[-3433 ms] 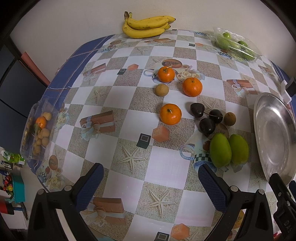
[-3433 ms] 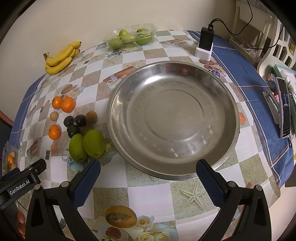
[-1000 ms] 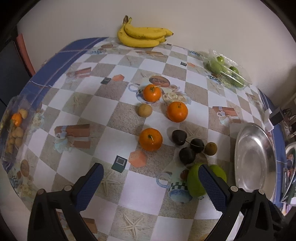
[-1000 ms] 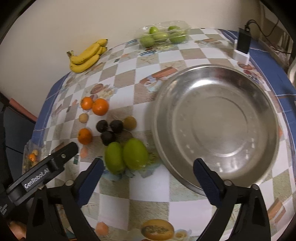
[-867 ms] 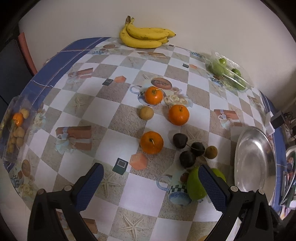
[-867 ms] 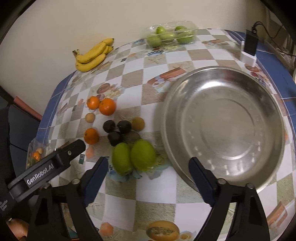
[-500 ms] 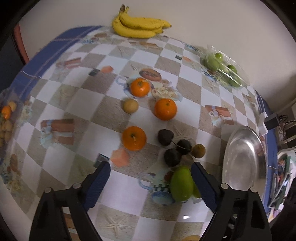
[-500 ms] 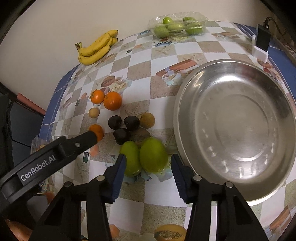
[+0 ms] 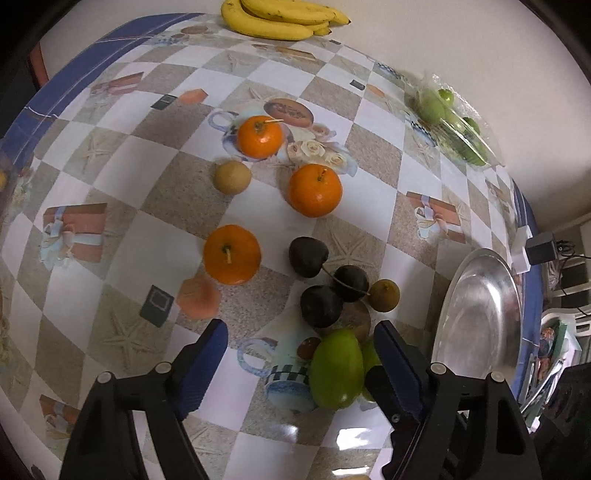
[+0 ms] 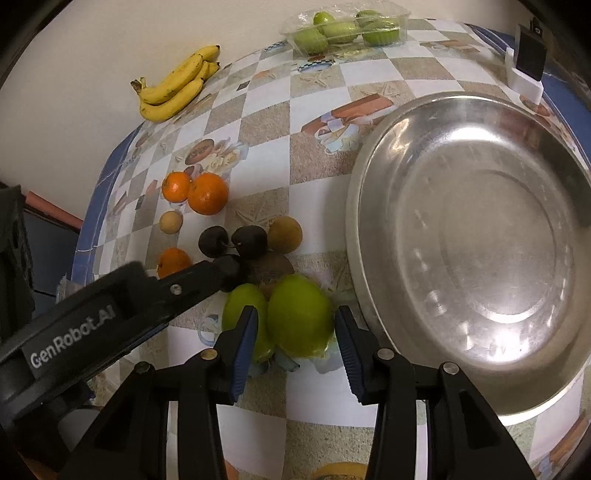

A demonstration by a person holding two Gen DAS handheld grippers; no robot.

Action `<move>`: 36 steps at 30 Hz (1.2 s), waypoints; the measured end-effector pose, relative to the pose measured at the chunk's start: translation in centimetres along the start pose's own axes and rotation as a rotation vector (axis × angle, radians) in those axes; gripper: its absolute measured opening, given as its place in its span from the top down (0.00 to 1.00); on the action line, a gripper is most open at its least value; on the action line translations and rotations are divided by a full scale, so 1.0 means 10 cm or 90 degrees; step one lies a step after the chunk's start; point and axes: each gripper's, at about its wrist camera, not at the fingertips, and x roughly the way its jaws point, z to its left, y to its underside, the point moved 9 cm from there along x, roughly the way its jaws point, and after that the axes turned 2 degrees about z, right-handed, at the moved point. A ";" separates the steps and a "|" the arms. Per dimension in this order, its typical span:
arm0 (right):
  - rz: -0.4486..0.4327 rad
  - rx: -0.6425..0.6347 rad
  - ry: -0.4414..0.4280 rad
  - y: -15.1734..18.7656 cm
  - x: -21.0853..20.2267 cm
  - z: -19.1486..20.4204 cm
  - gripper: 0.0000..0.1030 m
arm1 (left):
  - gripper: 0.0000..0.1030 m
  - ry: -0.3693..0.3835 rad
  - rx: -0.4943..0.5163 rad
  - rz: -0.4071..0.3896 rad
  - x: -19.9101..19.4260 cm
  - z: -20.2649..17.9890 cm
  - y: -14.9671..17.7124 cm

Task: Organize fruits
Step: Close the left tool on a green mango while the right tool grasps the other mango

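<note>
Two green mangoes lie side by side on the checked tablecloth. My right gripper (image 10: pixel 295 314) straddles the right mango (image 10: pixel 299 317); its jaws are closing, and the pads stand just off the skin. My left gripper (image 9: pixel 298 330) hovers over the left mango (image 9: pixel 336 371), which lies close to the right finger; its jaws are closing too, and nothing is pressed. Beyond lie three dark fruits (image 9: pixel 319 304), three oranges (image 9: pixel 232 254) and two small brown fruits (image 9: pixel 385 295). A wide steel plate (image 10: pixel 373 184) sits to the right of the mangoes.
Bananas (image 10: pixel 173 90) lie at the table's far edge by the wall. A clear plastic tray of green fruit (image 10: pixel 343 27) stands at the back. A charger on a white block (image 10: pixel 528 59) sits behind the plate. The left gripper's body (image 10: pixel 110 314) crosses the right wrist view.
Both grippers have dropped closer to the two mangoes. The right jaws have narrowed from wide to just around the right mango. The left jaws have narrowed a little.
</note>
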 end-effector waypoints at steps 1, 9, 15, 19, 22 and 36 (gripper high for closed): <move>0.000 -0.001 0.001 0.00 0.01 0.01 0.57 | 0.19 0.001 0.000 0.001 0.01 -0.01 -0.01; 0.006 0.010 0.000 0.02 0.01 -0.03 0.62 | 0.19 0.001 -0.022 0.001 0.02 0.05 -0.03; 0.008 0.017 0.001 0.04 0.00 -0.04 0.62 | 0.19 0.015 -0.018 0.019 0.05 0.01 0.04; 0.008 0.018 0.003 0.05 -0.03 -0.04 0.63 | 0.28 0.024 -0.016 0.041 0.11 -0.03 0.11; 0.007 0.023 0.004 0.06 -0.06 -0.06 0.64 | 0.34 0.025 -0.013 0.049 0.13 -0.05 0.14; 0.011 0.023 0.009 0.08 -0.07 -0.07 0.64 | 0.35 0.043 -0.030 0.081 0.18 -0.02 0.25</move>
